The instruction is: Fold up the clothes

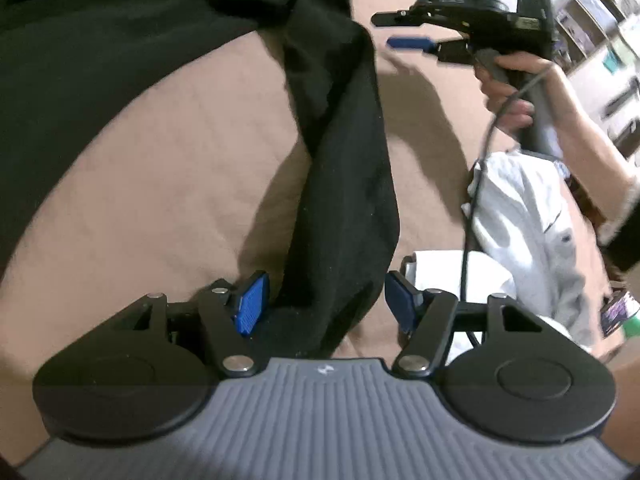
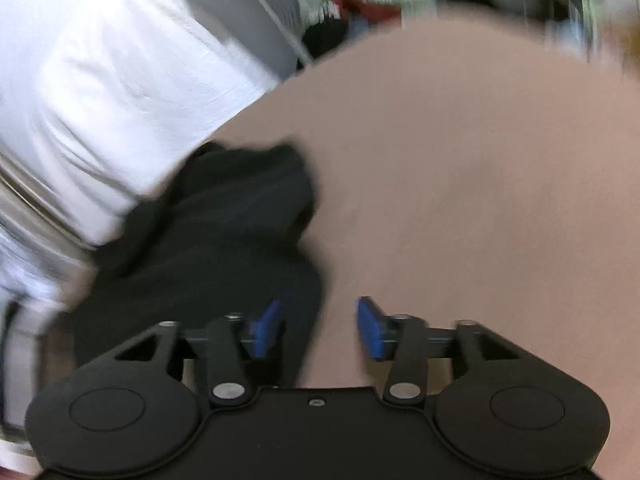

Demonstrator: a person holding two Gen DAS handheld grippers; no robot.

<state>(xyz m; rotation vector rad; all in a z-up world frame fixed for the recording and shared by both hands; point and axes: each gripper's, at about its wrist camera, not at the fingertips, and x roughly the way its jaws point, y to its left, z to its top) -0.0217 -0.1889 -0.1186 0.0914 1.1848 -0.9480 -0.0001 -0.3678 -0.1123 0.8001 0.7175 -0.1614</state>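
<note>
- Left wrist view: the black garment (image 1: 168, 64) is lying spread on the tan bed cover (image 1: 160, 200), with one long part running down between the fingers of the left gripper (image 1: 326, 304), likely lined up for a pinch. The jaws are standing wide apart, gripping nothing. The right gripper (image 1: 404, 30) is hovering beyond, parted and empty.
- Right wrist view: blurred. The right gripper (image 2: 318, 330) is gaping over bare cover, black cloth beside its left finger. White clothes (image 2: 100, 92) are lying alongside.
</note>
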